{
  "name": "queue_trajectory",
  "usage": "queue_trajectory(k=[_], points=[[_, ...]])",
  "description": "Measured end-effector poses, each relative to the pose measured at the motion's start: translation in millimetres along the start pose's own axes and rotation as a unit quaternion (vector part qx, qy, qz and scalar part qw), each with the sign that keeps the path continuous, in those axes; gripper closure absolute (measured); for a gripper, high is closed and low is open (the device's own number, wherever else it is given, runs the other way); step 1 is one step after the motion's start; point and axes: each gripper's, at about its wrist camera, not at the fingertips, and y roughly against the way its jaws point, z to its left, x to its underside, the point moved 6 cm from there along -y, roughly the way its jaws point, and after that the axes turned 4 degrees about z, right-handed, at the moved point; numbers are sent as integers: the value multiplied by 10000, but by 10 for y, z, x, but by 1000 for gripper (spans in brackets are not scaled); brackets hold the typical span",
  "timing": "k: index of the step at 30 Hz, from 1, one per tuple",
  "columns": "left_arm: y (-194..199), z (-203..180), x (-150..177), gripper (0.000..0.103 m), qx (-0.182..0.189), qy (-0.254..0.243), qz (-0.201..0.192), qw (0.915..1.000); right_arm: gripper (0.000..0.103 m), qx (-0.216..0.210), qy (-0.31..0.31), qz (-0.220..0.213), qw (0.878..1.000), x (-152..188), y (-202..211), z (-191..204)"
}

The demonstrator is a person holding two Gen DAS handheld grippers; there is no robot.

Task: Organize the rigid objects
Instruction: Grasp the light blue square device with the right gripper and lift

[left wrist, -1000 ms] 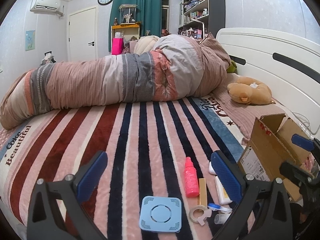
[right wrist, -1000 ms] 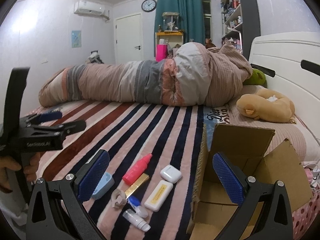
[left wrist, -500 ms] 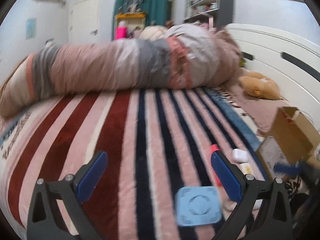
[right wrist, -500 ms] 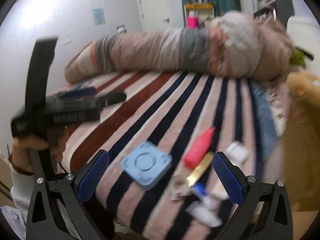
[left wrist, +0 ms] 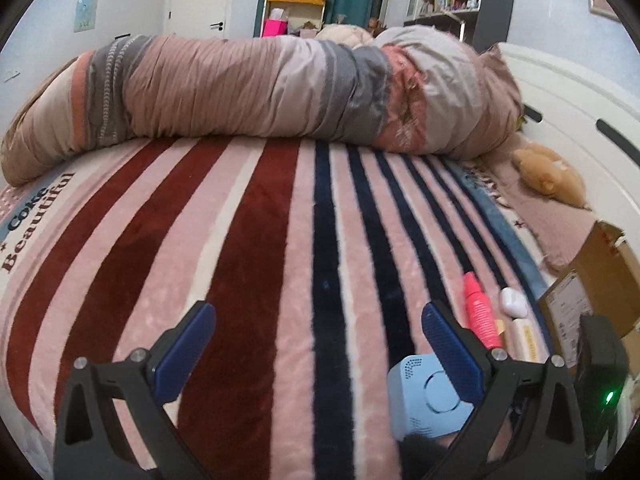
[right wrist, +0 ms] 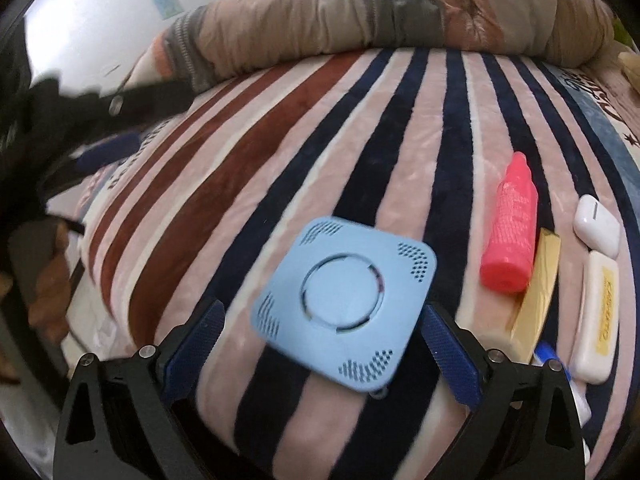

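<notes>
Now right gripper [right wrist: 322, 334] closing — blue square device [right wrist: 344, 304] btwn pads, untouched; left gripper [left wrist: 318, 330] apart, empty.

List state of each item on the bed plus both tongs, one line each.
Blue square device: flat, between right tongs, ungripped
Pink bottle: lying down, capped
White earbud case: closed
Cardboard box: flaps open
Right tongs: closing, pads not touching
Left tongs: open, empty

even indoor light, fisheye-bent edges, dark corners, slight motion blur
</notes>
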Motion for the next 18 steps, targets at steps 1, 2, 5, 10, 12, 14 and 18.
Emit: queue_trajectory(k=[1, 2, 5, 10, 12, 14, 18], points=[[-34, 28, 6, 1, -17, 44, 57, 10000, 8, 72, -34, -8, 10000, -34, -39, -3], [-51, 56, 8, 1, -29, 83, 81, 9999, 8, 190, -41, 29, 9998, -72, -95, -2], [-87, 128, 19, 1, -142, 204, 143, 9996, 8, 528, 136, 195, 9983, -143, -262, 37], [-128, 129, 46, 1, 5, 233, 213, 9995, 23, 786, 376, 176, 9960, -140, -257, -8], [-136, 78, 36, 1, 307, 278, 230, 9989, 23, 730, 423, -36, 9964, -146, -108, -74], [-125, -39, 19, 1, 772, 293, 228, 9963, 24, 648, 467, -272, 9964, -150, 53, -95], [-52, -417, -29, 1, 1731, 43, 227, 9846, 24, 547, 664, -915, 9921, -254, 440, -117]])
